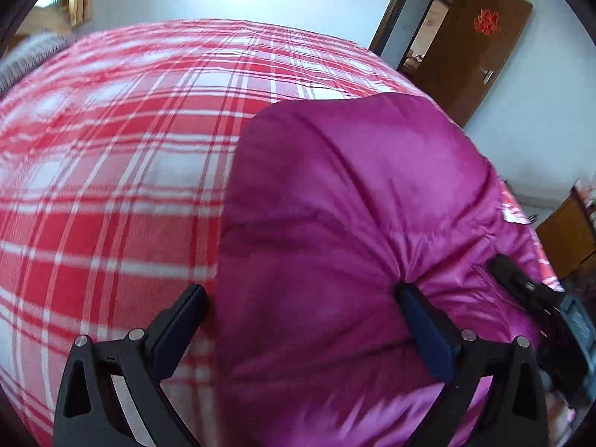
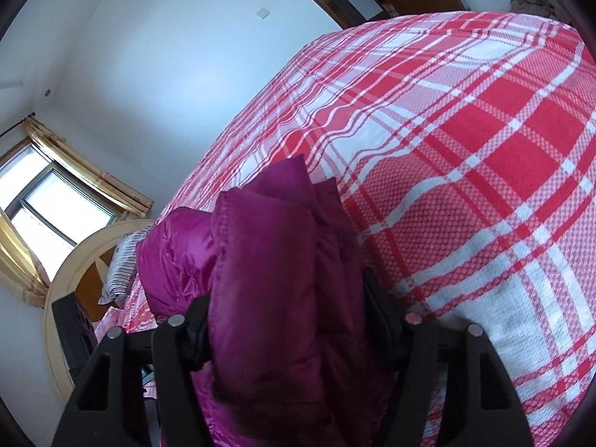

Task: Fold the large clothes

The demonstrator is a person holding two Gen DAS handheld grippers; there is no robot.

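A puffy magenta jacket [image 1: 335, 223] lies on a bed with a red and white plaid cover [image 1: 111, 149]. My left gripper [image 1: 301, 294] is open, its jaws wide apart over the jacket's left edge; its right finger [image 1: 424, 331] presses into the padding. In the right wrist view my right gripper [image 2: 287, 320] is shut on a thick folded bunch of the jacket [image 2: 268, 279], which stands up between the jaws. The right gripper's body shows at the right edge of the left wrist view [image 1: 540, 305].
The plaid cover [image 2: 465, 149] spreads far beyond the jacket. A brown door [image 1: 473, 44] stands open at the back right. A striped pillow [image 2: 119, 272], a curved wooden headboard [image 2: 74, 260] and a curtained window [image 2: 48, 201] lie at the left.
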